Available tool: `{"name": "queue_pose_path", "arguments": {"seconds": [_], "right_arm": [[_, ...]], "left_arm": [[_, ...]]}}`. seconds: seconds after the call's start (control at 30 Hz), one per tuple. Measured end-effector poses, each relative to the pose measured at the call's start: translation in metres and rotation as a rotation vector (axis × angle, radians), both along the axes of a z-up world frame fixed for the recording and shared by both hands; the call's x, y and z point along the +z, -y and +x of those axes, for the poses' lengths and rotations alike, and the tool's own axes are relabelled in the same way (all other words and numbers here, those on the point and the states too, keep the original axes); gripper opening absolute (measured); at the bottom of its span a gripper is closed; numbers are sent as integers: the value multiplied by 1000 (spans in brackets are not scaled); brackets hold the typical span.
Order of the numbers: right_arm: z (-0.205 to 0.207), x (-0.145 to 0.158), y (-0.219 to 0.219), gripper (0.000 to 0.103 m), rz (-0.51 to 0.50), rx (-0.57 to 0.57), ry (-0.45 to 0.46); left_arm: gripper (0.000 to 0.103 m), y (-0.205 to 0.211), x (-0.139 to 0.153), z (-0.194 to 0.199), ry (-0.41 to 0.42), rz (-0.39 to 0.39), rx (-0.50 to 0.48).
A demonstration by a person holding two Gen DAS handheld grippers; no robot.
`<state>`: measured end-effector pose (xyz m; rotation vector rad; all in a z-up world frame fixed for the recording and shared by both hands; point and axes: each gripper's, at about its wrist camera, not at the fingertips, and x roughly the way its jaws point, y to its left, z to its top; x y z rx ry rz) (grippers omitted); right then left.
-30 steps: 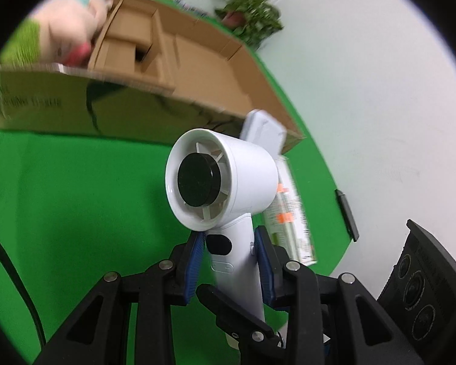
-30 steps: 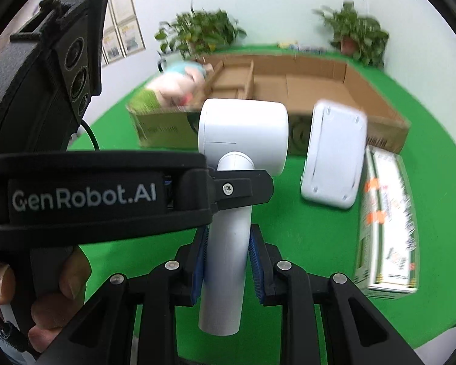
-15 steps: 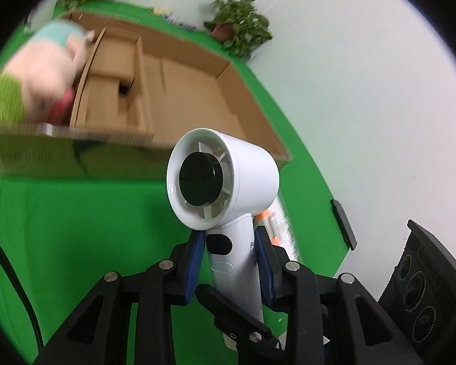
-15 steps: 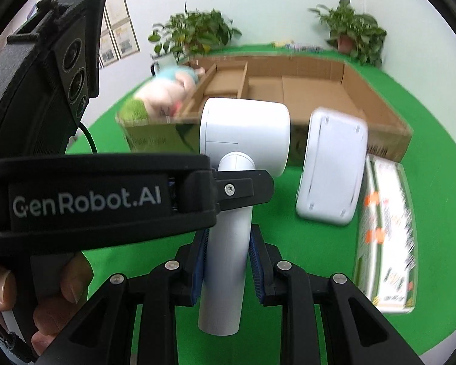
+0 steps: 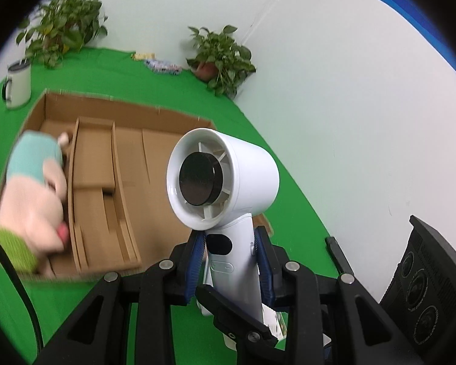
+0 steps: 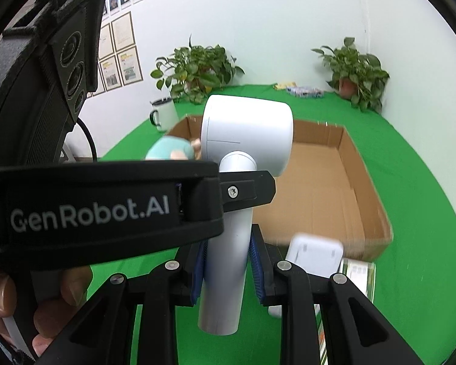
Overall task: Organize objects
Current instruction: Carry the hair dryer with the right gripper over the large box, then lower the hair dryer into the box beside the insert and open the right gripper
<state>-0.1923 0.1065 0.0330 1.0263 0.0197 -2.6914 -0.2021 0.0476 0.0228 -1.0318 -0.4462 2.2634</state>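
- We held the fan [image 5: 225, 182] by its handle with both grippers at once: the left gripper [image 5: 230, 261] had its fingers [image 5: 196, 261] pinching the handle just under the head, and the right gripper [image 6: 228, 270] had its fingers [image 6: 256, 270] pinching the same handle lower down.
- The fan stood near upright, its long axis running up from the fingers, head on top and tilted a little.
- The move ahead turned, we judged, on one relation: the box [image 6: 364, 182] lay beyond and below the fan, straight ahead of both grippers.
- In the left wrist view the fan's head sat over the box's near right corner; the wide bare bay there looked the likely place for it.
- The plush [image 5: 30, 200] filled the box's left bay, left of the dividers [image 5: 94, 188].
- Neither gripper was plainly nearer the box; both rode the one handle.
- Against a second earlier, we had raised and carried the fan toward the box: we now saw down into the box where only its front wall had faced us.
- The white slab [image 6: 314, 254] and the carton [image 6: 357, 276], outside the box's near wall, had dropped low in the right wrist view.
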Motion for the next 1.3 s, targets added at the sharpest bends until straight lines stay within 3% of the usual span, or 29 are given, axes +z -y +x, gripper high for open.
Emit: {"name": "queue_pose_path", "arguments": {"seconds": [0.27, 0.43, 0.7, 0.97, 1.17, 1.3], "right_arm": [[-61, 33, -3, 24, -14, 22, 6], [-106, 32, -9, 24, -40, 27, 53], [-156, -21, -21, 24, -107, 30, 204], [-176, -82, -27, 24, -157, 12, 318], [-179, -105, -31, 23, -147, 4, 359], [-178, -116, -32, 21, -157, 6, 373]], "left_arm": [[32, -2, 16, -51, 9, -18, 21], [32, -10, 9, -82, 47, -58, 22], [32, -23, -45, -121, 159, -125, 40], [32, -27, -97, -143, 268, -160, 43], [33, -23, -113, -147, 302, -166, 34], [33, -16, -105, -148, 335, -195, 19]]}}
